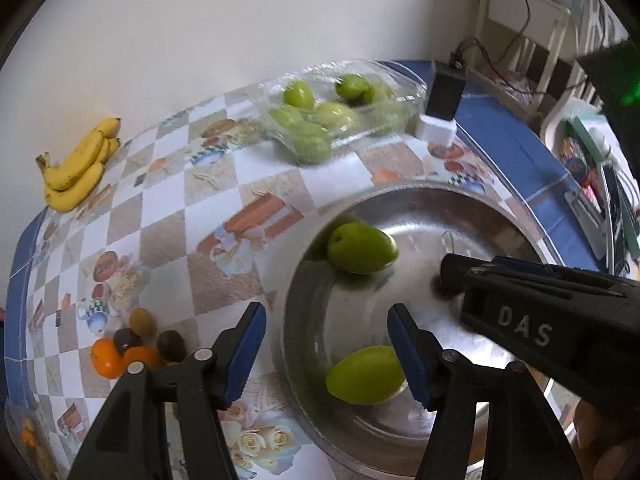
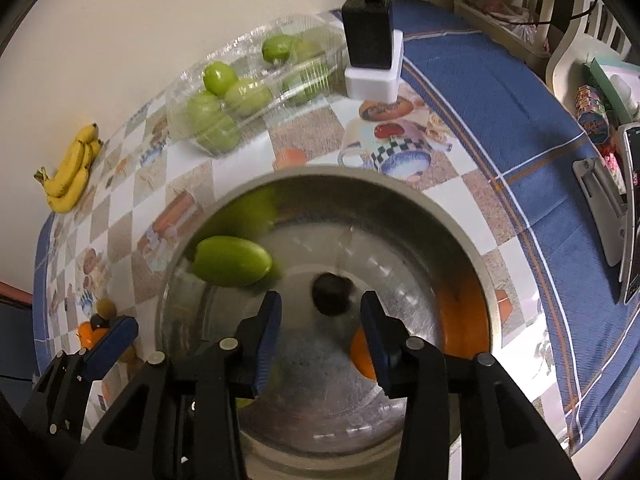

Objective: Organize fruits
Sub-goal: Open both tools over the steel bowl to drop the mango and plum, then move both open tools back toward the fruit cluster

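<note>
A steel bowl sits under both grippers. My left gripper is open above the bowl's near side. A green fruit lies on the bowl floor below it, against the right finger but not pinched. A second green fruit rests by the bowl's far left wall. My right gripper is open, with nothing between its pads. Just beyond its tips a dark round fruit lies blurred in the bowl. An orange shows partly behind its right finger.
A clear plastic box of several green fruits stands at the back by the wall. Bananas lie far left. Oranges and dark fruits are piled left of the bowl. A black box on a white block stands back right.
</note>
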Demonstrator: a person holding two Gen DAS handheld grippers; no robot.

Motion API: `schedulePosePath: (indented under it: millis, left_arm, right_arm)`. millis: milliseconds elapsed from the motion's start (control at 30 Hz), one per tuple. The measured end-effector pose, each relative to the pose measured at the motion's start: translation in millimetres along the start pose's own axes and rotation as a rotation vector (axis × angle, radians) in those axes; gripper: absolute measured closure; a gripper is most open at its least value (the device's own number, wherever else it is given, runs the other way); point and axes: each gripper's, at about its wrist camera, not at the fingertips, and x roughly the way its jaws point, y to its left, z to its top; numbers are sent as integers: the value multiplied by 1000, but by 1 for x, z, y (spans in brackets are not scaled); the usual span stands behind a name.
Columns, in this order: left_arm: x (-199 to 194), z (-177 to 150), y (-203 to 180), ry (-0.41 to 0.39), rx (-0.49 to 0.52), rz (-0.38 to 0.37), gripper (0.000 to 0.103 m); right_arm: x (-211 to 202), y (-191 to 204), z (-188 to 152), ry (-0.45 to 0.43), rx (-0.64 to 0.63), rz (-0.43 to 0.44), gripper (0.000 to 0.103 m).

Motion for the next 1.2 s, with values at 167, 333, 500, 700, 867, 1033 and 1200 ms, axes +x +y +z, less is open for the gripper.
schedulePosePath:
  millis: [167,333,500,700,867,1033,1200]
  left_arm:
    - [-5,2,22,4,-94,47,36]
    - [-3,-5,71,60,-313,99,36]
    - [-1,-20,110,99,-471,151,36]
    - [-4,-30,132,106,-546,166,35]
    - [0,-32,135,131,-549,202,16]
    - [6,-38,137,156,-561,219,4]
    - [7,-40,140,161,-563,249,0]
  right_arm:
    - [-6,2,0,-16,-3,3,61]
    - [-4,5,-2,0,-13,-7,54]
    - [-3,11,-4,5,-40,-23,52]
    - [-2,22,-7,9,-88,-25,50]
    - [0,26,-9,-2,-112,-44,31]
    - [4,24,-10,-4,-110,-53,16]
    - [6,23,-10,2,-104,-49,13]
